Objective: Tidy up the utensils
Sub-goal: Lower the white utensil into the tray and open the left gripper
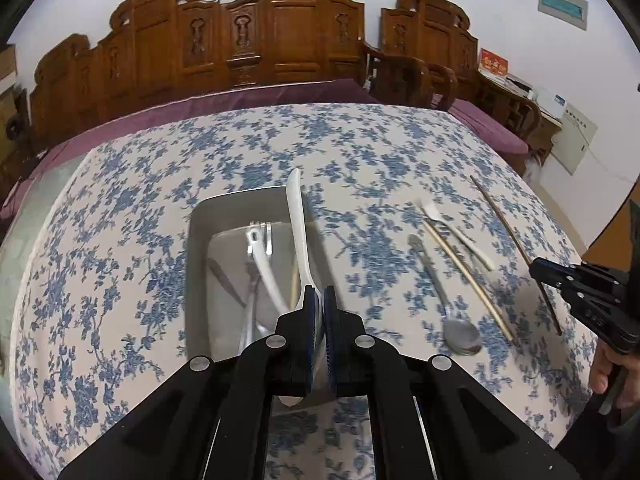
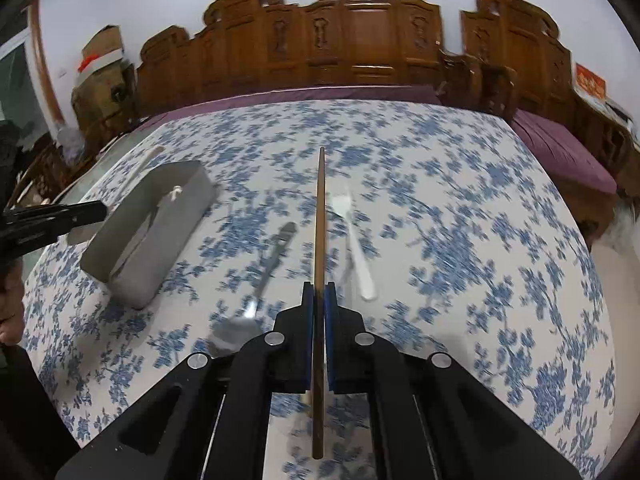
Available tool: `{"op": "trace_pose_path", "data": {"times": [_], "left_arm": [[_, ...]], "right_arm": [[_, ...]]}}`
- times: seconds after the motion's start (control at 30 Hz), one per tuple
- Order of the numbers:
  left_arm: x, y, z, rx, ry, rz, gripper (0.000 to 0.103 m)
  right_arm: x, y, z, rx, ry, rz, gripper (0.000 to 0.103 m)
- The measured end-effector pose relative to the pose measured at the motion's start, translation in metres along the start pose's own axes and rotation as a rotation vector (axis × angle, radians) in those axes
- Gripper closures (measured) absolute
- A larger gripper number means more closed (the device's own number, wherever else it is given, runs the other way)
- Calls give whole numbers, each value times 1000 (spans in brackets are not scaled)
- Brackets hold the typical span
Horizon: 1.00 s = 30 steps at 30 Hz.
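Note:
My left gripper [image 1: 320,292] is shut on a white spoon [image 1: 298,232], whose handle points away over the metal tray [image 1: 196,264]. Several metal utensils lie inside the tray. In the right wrist view my right gripper [image 2: 319,286] is shut on a brown chopstick [image 2: 320,208], held above the flowered cloth. The tray [image 2: 160,216] is to its left, with the left gripper [image 2: 96,210] beside it. On the cloth lie a metal spoon [image 1: 462,334], a brass-coloured chopstick [image 1: 468,276] and a white fork [image 1: 448,224]. The right gripper [image 1: 536,270] shows at the left view's right edge.
A blue-flowered cloth [image 2: 460,220] covers the table. A carved wooden bench [image 1: 280,40] with purple cushions stands behind the far edge. A person's hand [image 1: 608,368] holds the right gripper's handle.

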<state>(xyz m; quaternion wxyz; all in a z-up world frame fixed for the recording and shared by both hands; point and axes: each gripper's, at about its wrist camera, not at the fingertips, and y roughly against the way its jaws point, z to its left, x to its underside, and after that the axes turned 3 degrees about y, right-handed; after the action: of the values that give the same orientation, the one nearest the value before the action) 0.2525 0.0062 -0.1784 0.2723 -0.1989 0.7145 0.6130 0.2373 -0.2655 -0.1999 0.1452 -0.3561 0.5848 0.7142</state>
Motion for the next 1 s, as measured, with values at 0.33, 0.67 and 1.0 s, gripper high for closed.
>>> {"op": "trace_pose_path", "data": {"times": [0.33, 0.67, 1.0], "left_arm": [[6, -19, 32, -11, 26, 8, 99], [3, -30, 49, -9, 48, 11, 99], [-5, -15, 65, -26, 71, -25, 85]], "right_arm": [[-38, -16, 68, -79, 74, -23, 97], [-68, -24, 123, -136, 134, -41, 97], [-77, -44, 149, -171, 132, -23, 97]]}}
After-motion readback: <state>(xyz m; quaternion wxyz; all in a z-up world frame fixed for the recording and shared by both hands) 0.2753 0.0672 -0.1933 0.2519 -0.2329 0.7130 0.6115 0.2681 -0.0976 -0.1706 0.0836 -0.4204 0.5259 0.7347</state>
